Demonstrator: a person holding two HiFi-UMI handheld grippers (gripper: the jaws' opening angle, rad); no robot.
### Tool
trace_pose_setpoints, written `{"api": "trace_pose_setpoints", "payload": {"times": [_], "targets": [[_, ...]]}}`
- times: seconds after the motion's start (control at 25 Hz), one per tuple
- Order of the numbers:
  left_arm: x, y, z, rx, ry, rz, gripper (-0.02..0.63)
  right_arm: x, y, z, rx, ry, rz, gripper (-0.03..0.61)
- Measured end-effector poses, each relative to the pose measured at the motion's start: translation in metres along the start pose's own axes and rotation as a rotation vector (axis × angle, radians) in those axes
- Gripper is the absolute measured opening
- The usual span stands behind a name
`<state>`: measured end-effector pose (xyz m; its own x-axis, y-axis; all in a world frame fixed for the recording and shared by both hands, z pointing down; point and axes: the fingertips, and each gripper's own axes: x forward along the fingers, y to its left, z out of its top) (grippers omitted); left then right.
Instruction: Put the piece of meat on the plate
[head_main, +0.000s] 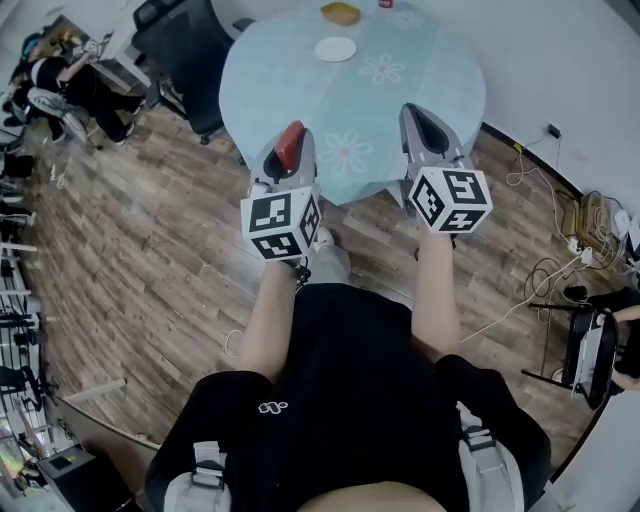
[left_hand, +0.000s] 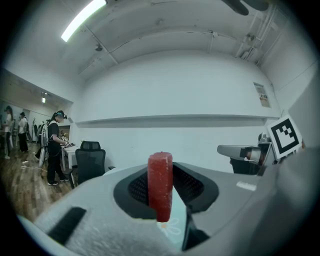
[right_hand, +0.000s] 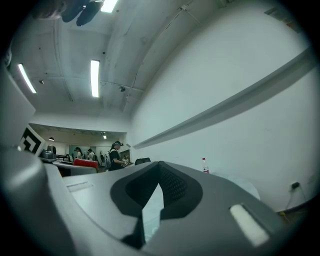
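Head view: table (head_main: 290, 60) far rim cut off by top edge, along w/ a red item (head_main: 385, 3); only a sliver shows, can't ID. Yellowish thing (head_main: 340, 13) beyond the plate (head_main: 335, 48) is too small to tell. Piece of meat (head_main: 291, 138): lower part hidden btw the jaws of the left gripper (head_main: 290, 152). Person (head_main: 350, 400): lower body cut off by bottom edge. Left gripper view: gripper's own body hides nearly all of the table; wall poster (left_hand: 260, 95) print unreadable; far people (left_hand: 54, 147) tiny, no detail. Right gripper view: bottle (right_hand: 204, 165) label too small to read.
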<state>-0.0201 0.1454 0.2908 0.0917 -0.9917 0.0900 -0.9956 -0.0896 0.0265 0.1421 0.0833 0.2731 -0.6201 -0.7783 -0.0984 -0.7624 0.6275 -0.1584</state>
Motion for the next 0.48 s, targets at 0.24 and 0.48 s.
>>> {"api": "trace_pose_setpoints", "payload": {"times": [0.24, 0.48], "targets": [[0.06, 0.013, -0.005, -0.017, 0.016, -0.058, 0.088, 0.034, -0.028, -0.005, -0.041, 0.021, -0.062, 0.01], [0.152, 0.011, -0.019, -0.004, 0.072, -0.177, 0.089, 0.085, -0.092, -0.021, 0.003, 0.04, -0.175, 0.01]]}}
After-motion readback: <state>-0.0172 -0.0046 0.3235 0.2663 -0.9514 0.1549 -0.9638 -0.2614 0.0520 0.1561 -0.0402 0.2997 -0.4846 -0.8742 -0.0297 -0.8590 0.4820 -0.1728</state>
